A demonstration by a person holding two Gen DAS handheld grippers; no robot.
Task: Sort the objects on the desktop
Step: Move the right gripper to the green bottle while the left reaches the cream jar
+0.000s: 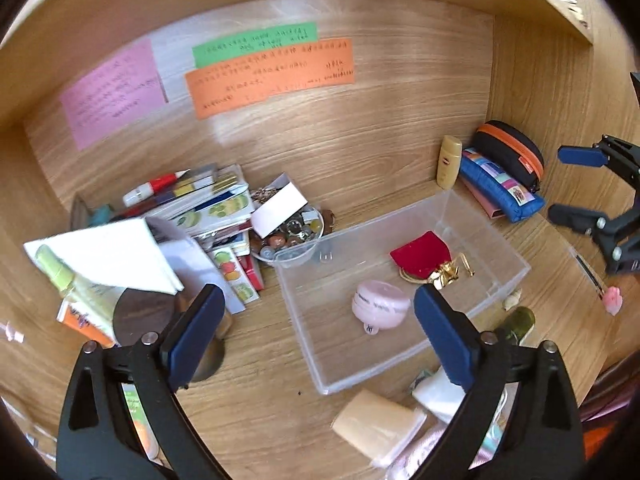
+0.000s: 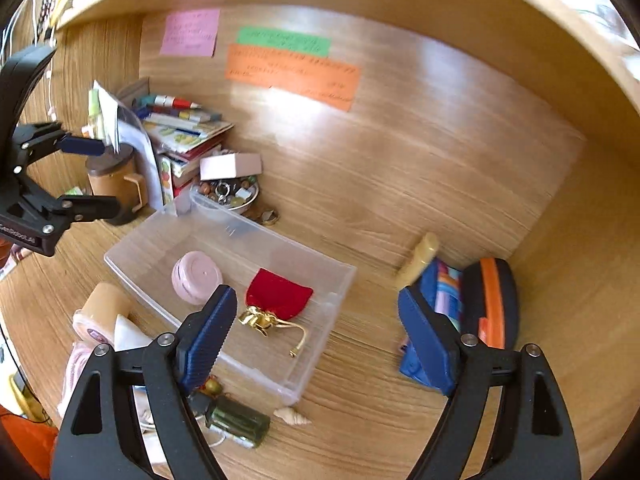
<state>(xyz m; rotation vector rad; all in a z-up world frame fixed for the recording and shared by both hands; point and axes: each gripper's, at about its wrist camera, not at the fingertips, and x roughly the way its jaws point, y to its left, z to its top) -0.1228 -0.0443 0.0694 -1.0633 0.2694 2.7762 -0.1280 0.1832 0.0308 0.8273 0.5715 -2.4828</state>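
While both tools hang above the wooden desk with nothing between their blue pads, the left gripper and the right gripper each show jaws spread wide, probably free to pick the next item.

Nearest lie loose things not yet sorted: a dark green glass bottle, a small pale seashell and a beige soft packet.

Just beyond sits the clear plastic rectangular bin, which seems to be the collecting place; inside it lie a pink round compact case and a red velvet pouch with gold drawstring, near each other but apart.

To its left a brown lidded mug stands by a leaning stack of books and fruit-printed cards, with a small clear bowl of beads and rings touching the bin's corner.

On the right, against the side wall, rest a blue fabric pencil case, a black zip pouch with orange trim and a tan upright bottle, likely parked out of the way.

Farthest, pink, green and orange paper notes are stuck on the back panel; their handwriting is too small to read. Part of a brand mark shows on the left tool's body in the right wrist view, not legible in full.
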